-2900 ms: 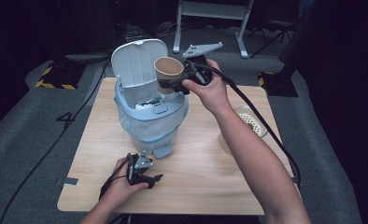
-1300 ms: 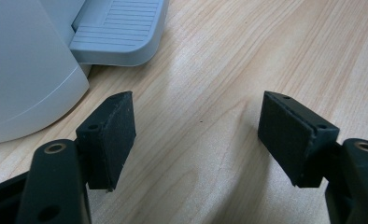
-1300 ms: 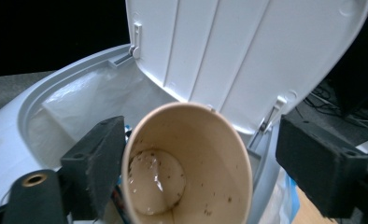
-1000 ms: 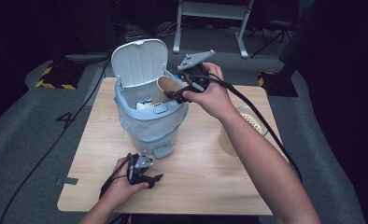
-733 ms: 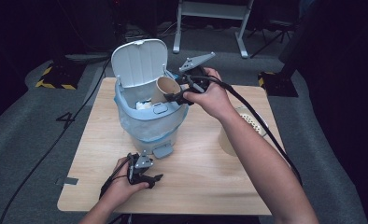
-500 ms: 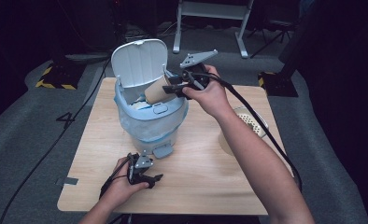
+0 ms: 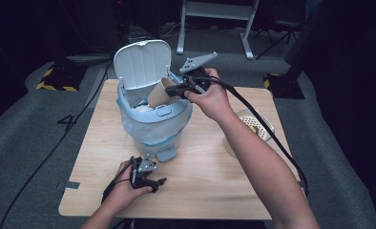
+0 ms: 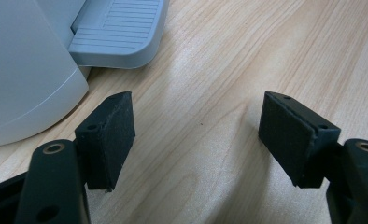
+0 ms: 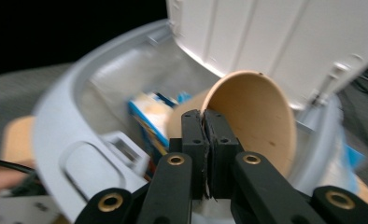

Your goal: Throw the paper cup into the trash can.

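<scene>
Pale wooden table (image 7: 210, 181) stands on grey carpet (image 7: 28, 143) in a dark room. Right gripper (image 9: 203, 122), clamped on a paper cup (image 9: 254, 116), holds it over the open bin (image 7: 152, 126). Left gripper (image 8: 198, 135) rests wide and empty.

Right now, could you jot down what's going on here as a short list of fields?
Work: paper cup going into the bin
Bin lid: open, upright
Right gripper: jaws pinched on the cup's rim, cup tilted over the bin's opening
In the bin: some blue and white packaging, blurred
Left gripper: open, nothing in it, low over the table near the bin's pedal
Also on table: a bowl at the right
</scene>
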